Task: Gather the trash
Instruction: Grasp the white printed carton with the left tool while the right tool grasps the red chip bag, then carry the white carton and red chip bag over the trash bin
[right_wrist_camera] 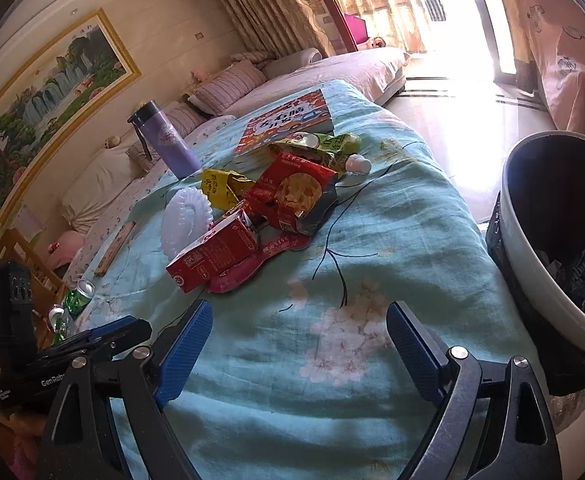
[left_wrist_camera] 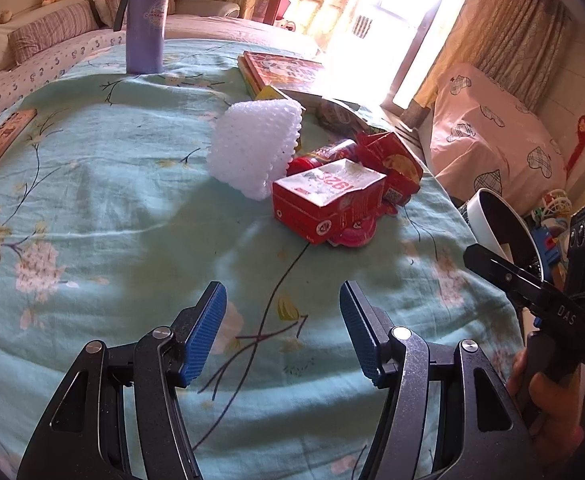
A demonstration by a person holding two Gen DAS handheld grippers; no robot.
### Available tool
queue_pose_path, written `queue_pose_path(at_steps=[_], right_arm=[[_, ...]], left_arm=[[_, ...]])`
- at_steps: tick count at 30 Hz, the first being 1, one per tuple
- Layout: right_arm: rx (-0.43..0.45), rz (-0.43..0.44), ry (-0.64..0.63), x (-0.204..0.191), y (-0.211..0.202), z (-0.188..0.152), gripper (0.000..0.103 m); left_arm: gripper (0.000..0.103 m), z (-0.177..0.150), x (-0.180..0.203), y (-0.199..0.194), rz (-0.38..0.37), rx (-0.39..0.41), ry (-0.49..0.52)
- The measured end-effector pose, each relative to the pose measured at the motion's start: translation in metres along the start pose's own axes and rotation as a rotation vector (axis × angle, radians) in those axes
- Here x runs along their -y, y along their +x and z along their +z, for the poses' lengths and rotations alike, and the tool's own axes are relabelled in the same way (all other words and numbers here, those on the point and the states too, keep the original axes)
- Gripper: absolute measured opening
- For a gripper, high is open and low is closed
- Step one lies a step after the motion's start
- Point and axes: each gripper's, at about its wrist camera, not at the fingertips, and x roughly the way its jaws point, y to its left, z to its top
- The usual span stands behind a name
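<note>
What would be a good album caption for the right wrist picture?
Open right gripper hovers over a floral cloth, facing a pile of snack wrappers and a red carton, trash bin alongside.

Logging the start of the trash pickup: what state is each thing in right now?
Left hand-held gripper: open, empty.
Right hand-held gripper: open, empty.
Red carton: crushed, lying on its side.
Red snack bag: torn open, crumpled.
White foam net: loose beside the carton.
Purple bottle: upright, lid shut.
Trash bin: open, some trash inside.
</note>
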Motion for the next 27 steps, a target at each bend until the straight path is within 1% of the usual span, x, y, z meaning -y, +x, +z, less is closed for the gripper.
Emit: queue_pose_path(at_steps=[6, 9, 11, 13, 14, 16, 19, 20, 21, 22, 23, 24, 25, 26, 27], right_arm=[[-0.001, 0.007, -0.006, 0.001, 0.014, 0.017, 0.090], [-0.001, 0.010, -0.019, 0.003, 0.023, 0.029, 0.089], [0.000, 0.007, -0.031, 0.004, 0.029, 0.036, 0.089], [-0.007, 0.005, -0.035, 0.006, 0.037, 0.044, 0.088], [-0.011, 0.008, -0.035, 0.006, 0.041, 0.046, 0.085], [-0.020, 0.010, -0.033, 0.010, 0.050, 0.053, 0.083], [-0.038, 0.024, -0.014, 0.015, 0.065, 0.061, 0.078], [-0.044, 0.034, -0.008, 0.015, 0.068, 0.063, 0.071], [-0.052, 0.044, -0.004, 0.016, 0.073, 0.065, 0.059], [-0.061, 0.050, -0.003, 0.016, 0.076, 0.066, 0.051], [-0.065, 0.056, -0.001, 0.015, 0.078, 0.065, 0.032], [-0.064, 0.059, -0.001, 0.014, 0.078, 0.065, 0.023], [-0.059, 0.055, -0.009, 0.013, 0.076, 0.063, 0.023], [-0.051, 0.048, -0.020, 0.012, 0.073, 0.061, 0.019], [-0.044, 0.043, -0.030, 0.010, 0.068, 0.059, 0.018]], left_arm=[[0.060, 0.018, 0.010, 0.013, -0.025, -0.009, 0.098], [0.060, 0.029, 0.016, 0.023, -0.041, -0.018, 0.160], [0.060, 0.038, 0.023, 0.032, -0.062, -0.027, 0.221], [0.060, 0.045, 0.028, 0.041, -0.048, -0.034, 0.270], [0.061, 0.047, 0.029, 0.046, -0.041, -0.035, 0.289], [0.064, 0.053, 0.027, 0.056, -0.031, -0.045, 0.300], [0.066, 0.059, 0.022, 0.070, -0.060, -0.086, 0.291], [0.066, 0.060, 0.021, 0.072, -0.068, -0.089, 0.286], [0.065, 0.061, 0.020, 0.074, -0.081, -0.094, 0.279], [0.065, 0.061, 0.020, 0.075, -0.089, -0.099, 0.278], [0.065, 0.060, 0.022, 0.074, -0.094, -0.096, 0.285], [0.063, 0.058, 0.025, 0.073, -0.098, -0.089, 0.296], [0.062, 0.057, 0.027, 0.071, -0.101, -0.084, 0.304], [0.060, 0.054, 0.030, 0.069, -0.103, -0.077, 0.315], [0.058, 0.052, 0.032, 0.066, -0.104, -0.072, 0.320]])
